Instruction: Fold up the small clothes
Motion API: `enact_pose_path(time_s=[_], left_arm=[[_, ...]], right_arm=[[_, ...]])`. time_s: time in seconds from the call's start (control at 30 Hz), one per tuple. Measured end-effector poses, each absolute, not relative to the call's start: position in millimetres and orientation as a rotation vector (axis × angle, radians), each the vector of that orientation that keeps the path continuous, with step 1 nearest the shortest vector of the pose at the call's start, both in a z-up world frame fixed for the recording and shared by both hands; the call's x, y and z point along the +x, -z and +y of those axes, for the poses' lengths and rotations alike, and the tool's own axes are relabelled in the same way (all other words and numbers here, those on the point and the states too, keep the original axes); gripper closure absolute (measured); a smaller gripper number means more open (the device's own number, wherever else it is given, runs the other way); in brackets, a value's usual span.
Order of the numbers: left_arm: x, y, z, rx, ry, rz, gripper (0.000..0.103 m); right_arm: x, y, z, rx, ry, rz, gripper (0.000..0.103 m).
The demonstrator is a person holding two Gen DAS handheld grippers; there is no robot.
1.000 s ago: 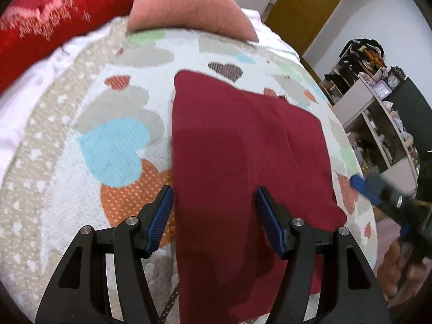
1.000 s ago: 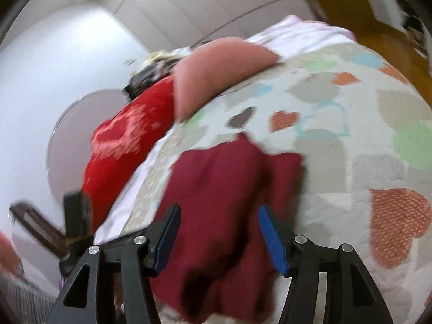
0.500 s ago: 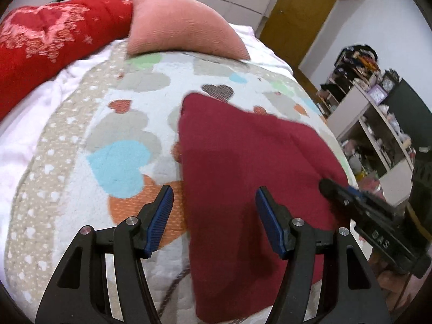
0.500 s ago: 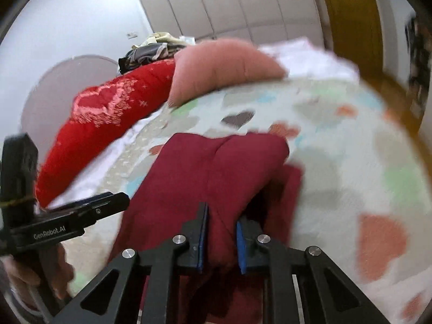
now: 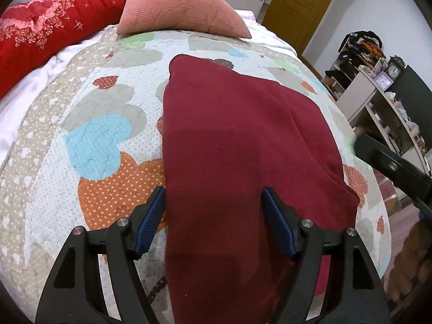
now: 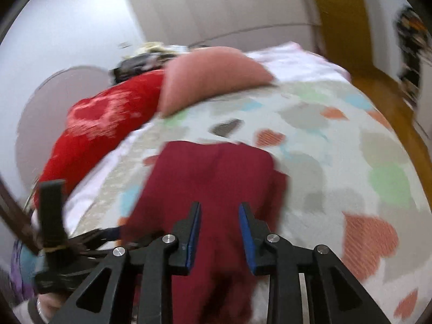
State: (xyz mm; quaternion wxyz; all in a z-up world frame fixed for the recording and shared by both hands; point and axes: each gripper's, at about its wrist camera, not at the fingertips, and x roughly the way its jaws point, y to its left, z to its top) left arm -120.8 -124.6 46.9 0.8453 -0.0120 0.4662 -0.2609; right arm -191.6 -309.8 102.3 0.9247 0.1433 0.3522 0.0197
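A dark red garment lies folded flat on the heart-patterned quilt, its near end hanging over the bed's front edge. My left gripper is open and empty, hovering over the garment's near part, one finger at its left edge. In the right wrist view the same garment lies in front of my right gripper, whose jaws stand partly open with nothing between them. The right gripper's body shows in the left wrist view beside the garment's right edge.
A pink cushion and a red bolster lie at the head of the bed. Shelves with clutter stand to the right, beyond a wooden door. The left gripper's body shows in the right wrist view.
The right gripper closed on the garment's edge half a second ago and has now opened and let go. The garment lies flatter. The left gripper stayed open over the near end.
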Motion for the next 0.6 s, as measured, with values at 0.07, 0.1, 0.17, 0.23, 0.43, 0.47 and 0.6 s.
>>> enact_pose_path(time_s=[0.07,0.1,0.17,0.23,0.43,0.47,0.6], left_arm=[[-121,-47,-125,-0.027,0.552,0.985,0.029],[-120,-47,-125,-0.029,0.553,0.988,0.029],[-120,-46,-126,-0.031,0.556,0.994,0.028],[-118,-47,-128,-0.027,0.555,0.994,0.028],[-120,-48,-129,-0.014,0.540,0.972,0.028],[-121,-49,-129,-0.012,0.537,0.966,0.028],[-124,-50,-129,-0.002,0.522,0.956,0.028]], right_arm=[[-174,-97,-299,0.249,-0.036,0.743,0.076],[-161,-89,-296,0.226,-0.011,0.771,0.076],[-140,-67,-300,0.208,0.048,0.842,0.076],[-133,-53,-310,0.233,0.069,0.867,0.076],[-160,-74,-306,0.226,0.053,0.845,0.076],[-169,-79,-300,0.214,0.032,0.834,0.074],[-199,-73,-280,0.173,-0.001,0.841,0.073]])
